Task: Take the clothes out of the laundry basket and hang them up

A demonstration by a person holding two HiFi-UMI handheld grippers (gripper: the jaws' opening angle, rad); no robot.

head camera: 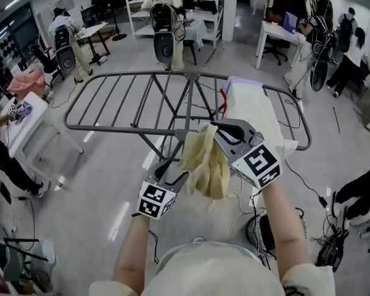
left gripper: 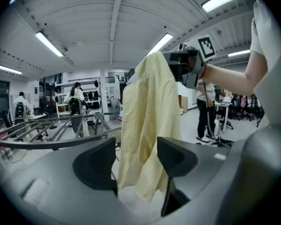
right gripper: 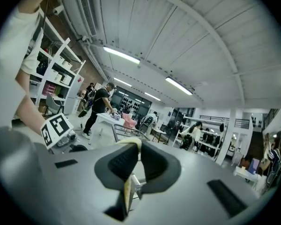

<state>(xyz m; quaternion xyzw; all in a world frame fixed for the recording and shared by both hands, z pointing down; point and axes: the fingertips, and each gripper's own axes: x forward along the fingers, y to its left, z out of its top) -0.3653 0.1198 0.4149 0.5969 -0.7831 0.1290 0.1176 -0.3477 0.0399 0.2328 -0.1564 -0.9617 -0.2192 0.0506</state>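
Observation:
A pale yellow garment (head camera: 206, 162) hangs bunched from my right gripper (head camera: 221, 131), which is shut on its top edge; a strip of yellow cloth (right gripper: 129, 146) shows pinched between the jaws in the right gripper view. My left gripper (head camera: 172, 179) is lower and to the left, open. In the left gripper view the yellow garment (left gripper: 150, 121) hangs in the gap between the spread fingers (left gripper: 96, 165), and the pads do not press on it. The grey drying rack (head camera: 135, 97) stands just beyond both grippers. A white cloth (head camera: 250, 106) is draped over its right part.
Cables and a dark round object (head camera: 262, 230) lie on the floor by my right side. Several people with backpacks (head camera: 163, 23) stand at tables behind the rack. A white table (head camera: 21, 125) is at the left, desks (head camera: 277, 32) at the far right.

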